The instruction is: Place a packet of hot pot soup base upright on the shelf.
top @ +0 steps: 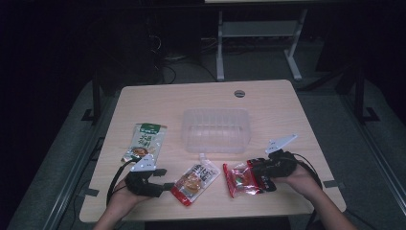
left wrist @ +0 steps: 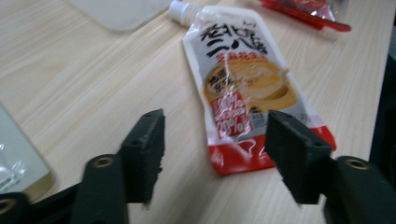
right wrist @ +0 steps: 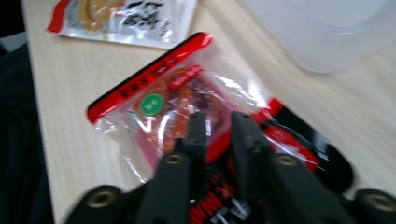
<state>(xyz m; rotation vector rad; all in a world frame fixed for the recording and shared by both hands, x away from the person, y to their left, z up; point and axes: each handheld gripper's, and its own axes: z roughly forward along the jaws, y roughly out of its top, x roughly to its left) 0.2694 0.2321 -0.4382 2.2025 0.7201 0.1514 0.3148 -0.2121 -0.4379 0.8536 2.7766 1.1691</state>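
Right gripper view has the right gripper (right wrist: 212,128) clamped on the red-edged clear snack packet (right wrist: 163,100), ready for lifting toward the clear plastic tub (top: 216,130) at eleven o'clock, while the left gripper (left wrist: 215,154) gapes before the white-and-red spouted sauce pouch (left wrist: 247,88).

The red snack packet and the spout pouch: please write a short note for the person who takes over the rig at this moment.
Left gripper: open, jaws wide, aimed at the spout pouch, not touching it.
Right gripper: jaws nearly closed on the edge of the red snack packet, which lies on the table.
Green pouch: flat on the table, left of the clear container.
Done: nothing is in the container yet.
Left, probably: lift the red packet into the container, then the spout pouch, then the green pouch.
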